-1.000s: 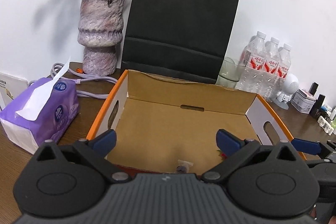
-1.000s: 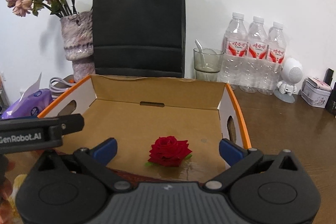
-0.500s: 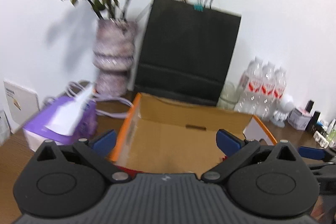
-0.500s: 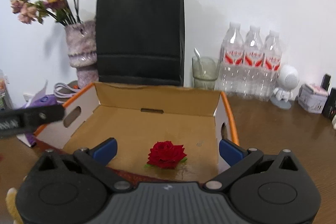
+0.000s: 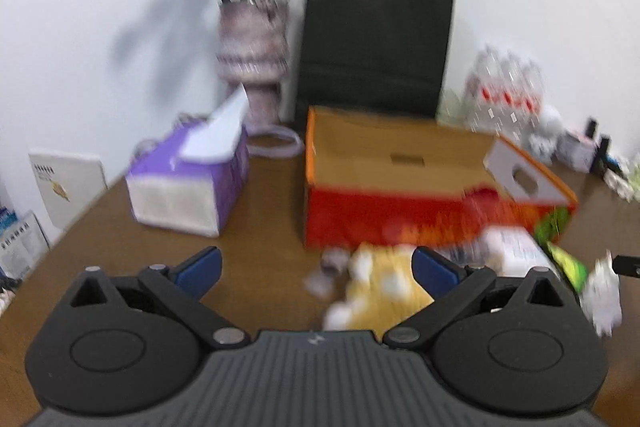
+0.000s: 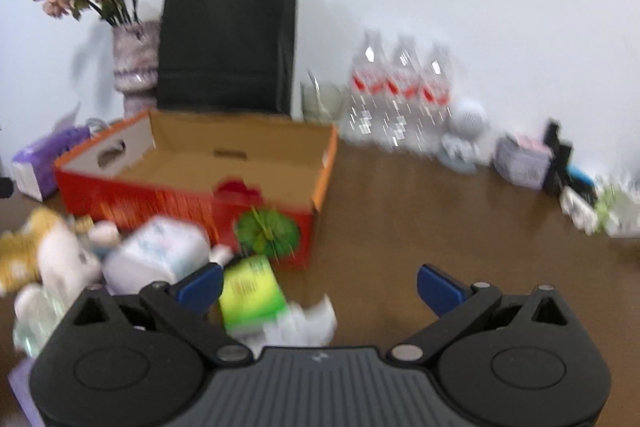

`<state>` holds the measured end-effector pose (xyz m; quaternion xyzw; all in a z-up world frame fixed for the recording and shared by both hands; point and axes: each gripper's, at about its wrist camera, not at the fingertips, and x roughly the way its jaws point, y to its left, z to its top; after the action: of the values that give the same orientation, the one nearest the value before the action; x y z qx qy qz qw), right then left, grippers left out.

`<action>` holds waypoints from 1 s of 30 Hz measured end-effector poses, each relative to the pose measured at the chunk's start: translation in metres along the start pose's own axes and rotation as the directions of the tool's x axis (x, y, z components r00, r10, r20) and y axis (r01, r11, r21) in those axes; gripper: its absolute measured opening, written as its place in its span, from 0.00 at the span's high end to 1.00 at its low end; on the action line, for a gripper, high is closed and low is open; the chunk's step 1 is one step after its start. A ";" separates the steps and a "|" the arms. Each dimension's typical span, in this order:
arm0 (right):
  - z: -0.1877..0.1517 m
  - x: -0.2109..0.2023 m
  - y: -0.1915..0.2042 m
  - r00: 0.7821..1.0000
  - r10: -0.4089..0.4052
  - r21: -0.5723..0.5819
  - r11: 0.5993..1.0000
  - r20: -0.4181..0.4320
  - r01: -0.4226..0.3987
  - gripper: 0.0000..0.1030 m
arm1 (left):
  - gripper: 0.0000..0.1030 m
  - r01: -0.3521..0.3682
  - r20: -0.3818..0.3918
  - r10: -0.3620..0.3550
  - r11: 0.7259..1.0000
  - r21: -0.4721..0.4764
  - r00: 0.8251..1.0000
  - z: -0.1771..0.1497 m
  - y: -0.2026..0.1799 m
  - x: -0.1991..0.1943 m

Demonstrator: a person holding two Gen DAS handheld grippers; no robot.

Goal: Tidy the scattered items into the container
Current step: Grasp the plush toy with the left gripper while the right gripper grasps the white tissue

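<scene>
The orange cardboard box [image 5: 400, 215] [image 6: 192, 199] stands open on the brown table, with a red rose [image 6: 236, 187] [image 5: 484, 193] showing over its front wall. Scattered items lie in front of it: a yellow and white plush toy [image 5: 380, 291] [image 6: 36, 259], a white packet [image 6: 156, 255] [image 5: 516, 247], a green packet [image 6: 250, 289] [image 5: 564, 263] and crumpled white paper [image 6: 304, 323] [image 5: 604, 295]. My left gripper [image 5: 316, 267] is open, held back from the box above the plush toy. My right gripper [image 6: 320, 283] is open too, above the green packet and paper. Both views are blurred.
A purple tissue pack [image 5: 192, 183] sits left of the box. Behind stand a vase of dried flowers [image 5: 252, 59], a black paper bag [image 5: 376, 43], a glass [image 6: 322, 103], three water bottles [image 6: 400, 91], a small white robot figure [image 6: 464, 135] and small tins and bottles [image 6: 524, 159] at the right.
Both grippers have pulled back and up from over the box. The scattered items in front of the box have come into view. The rose stays in the box.
</scene>
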<state>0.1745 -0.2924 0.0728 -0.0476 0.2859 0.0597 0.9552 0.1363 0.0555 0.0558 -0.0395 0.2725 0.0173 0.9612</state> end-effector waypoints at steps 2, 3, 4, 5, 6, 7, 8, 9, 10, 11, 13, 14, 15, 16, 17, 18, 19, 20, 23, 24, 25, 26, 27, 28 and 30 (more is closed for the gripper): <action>-0.015 0.001 -0.004 0.999 0.005 0.031 1.000 -0.036 -0.004 0.00 | 0.00 0.017 -0.037 -0.016 0.999 0.034 0.999 -0.008 -0.004 0.003; -0.021 0.002 -0.006 0.999 0.008 0.044 0.999 -0.052 -0.005 0.00 | 0.00 0.021 -0.046 -0.019 0.999 0.048 0.999 -0.011 -0.007 0.003; -0.025 0.003 -0.007 0.998 0.008 0.054 0.999 -0.065 -0.004 0.00 | 0.00 0.023 -0.050 -0.020 0.998 0.064 0.999 -0.012 -0.009 0.004; -0.029 0.005 -0.007 0.997 0.006 0.062 0.998 -0.075 -0.001 0.00 | 0.00 0.023 -0.053 -0.019 0.997 0.080 0.998 -0.013 -0.012 0.004; -0.032 0.005 -0.006 0.997 0.004 0.067 0.998 -0.082 0.001 0.00 | 0.00 0.024 -0.055 -0.019 0.995 0.092 0.998 -0.014 -0.014 0.004; -0.034 0.006 -0.005 0.996 0.005 0.070 0.998 -0.086 0.001 0.00 | 0.00 0.028 -0.058 -0.022 0.994 0.103 0.998 -0.015 -0.015 0.004; -0.036 0.007 -0.005 0.996 0.008 0.073 0.997 -0.089 -0.001 0.00 | 0.00 0.034 -0.065 -0.026 0.993 0.117 0.998 -0.016 -0.018 0.006; -0.037 0.008 -0.004 0.996 0.010 0.077 0.997 -0.091 -0.003 0.00 | 0.00 0.040 -0.083 -0.029 0.990 0.134 0.996 -0.018 -0.020 0.010; -0.037 0.009 -0.003 0.996 0.011 0.079 0.997 -0.094 -0.004 0.00 | 0.00 0.047 -0.105 -0.031 0.986 0.157 0.994 -0.020 -0.023 0.015; -0.036 0.011 -0.002 0.995 0.014 0.083 0.997 -0.096 -0.006 0.00 | 0.00 0.046 -0.119 -0.025 0.984 0.174 0.993 -0.023 -0.025 0.021; -0.036 0.017 0.000 0.994 0.026 0.093 0.996 -0.104 -0.016 0.00 | 0.00 0.029 -0.129 -0.003 0.980 0.196 0.992 -0.027 -0.029 0.031; -0.035 0.021 0.001 0.993 0.032 0.097 0.995 -0.110 -0.022 0.00 | 0.00 0.023 -0.120 0.000 0.981 0.190 0.993 -0.028 -0.028 0.035; -0.035 0.026 0.002 0.992 0.041 0.098 0.995 -0.117 -0.029 0.01 | 0.07 0.028 -0.114 -0.008 0.984 0.177 0.993 -0.029 -0.027 0.036; -0.035 0.030 0.003 0.991 0.050 0.095 0.995 -0.123 -0.039 0.09 | 0.27 0.049 -0.112 -0.032 0.988 0.149 0.993 -0.029 -0.024 0.036; -0.036 0.032 0.005 0.991 0.059 0.092 0.995 -0.123 -0.048 0.20 | 0.41 0.081 -0.114 -0.068 0.990 0.114 0.991 -0.029 -0.020 0.035; -0.036 0.032 0.007 0.992 0.056 0.082 0.996 -0.115 -0.047 0.26 | 0.45 0.102 -0.115 -0.092 0.991 0.086 0.989 -0.029 -0.017 0.033; -0.036 0.030 0.009 0.993 0.059 0.072 0.996 -0.105 -0.051 0.50 | 0.47 0.105 -0.107 -0.097 0.992 0.070 0.990 -0.029 -0.014 0.031; -0.036 0.027 0.009 0.992 0.086 0.077 0.994 -0.095 -0.079 0.73 | 0.50 0.103 -0.096 -0.096 0.993 0.064 0.991 -0.029 -0.013 0.028; -0.036 0.021 0.006 0.990 0.124 0.113 0.987 -0.063 -0.117 0.76 | 0.51 0.114 -0.059 -0.112 0.993 0.027 0.992 -0.027 -0.007 0.019; -0.036 0.018 0.006 0.993 0.107 0.105 0.989 -0.049 -0.101 0.76 | 0.51 0.111 -0.044 -0.110 0.993 0.024 0.993 -0.027 -0.006 0.015; -0.036 0.016 0.006 0.995 0.096 0.101 0.991 -0.037 -0.092 0.76 | 0.51 0.109 -0.026 -0.108 0.994 0.024 0.994 -0.026 -0.006 0.011; -0.035 0.014 0.005 0.995 0.096 0.105 0.990 -0.029 -0.093 0.76 | 0.51 0.108 -0.009 -0.107 0.994 0.025 0.994 -0.025 -0.006 0.007; -0.035 0.012 0.004 0.995 0.099 0.110 0.989 -0.022 -0.096 0.76 | 0.51 0.106 0.006 -0.106 0.994 0.026 0.994 -0.025 -0.006 0.003; -0.034 0.010 0.004 0.995 0.098 0.113 0.989 -0.015 -0.095 0.76 | 0.51 0.105 0.018 -0.106 0.994 0.028 0.994 -0.024 -0.006 0.000; -0.033 0.007 0.004 0.996 0.094 0.113 0.989 -0.002 -0.093 0.76 | 0.51 0.112 0.035 -0.113 0.993 0.029 0.993 -0.023 -0.006 -0.007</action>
<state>0.1620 -0.2923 0.0414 0.0199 0.2943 0.0879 0.9515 0.1187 0.0473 0.0402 -0.0414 0.2524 -0.0399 0.9659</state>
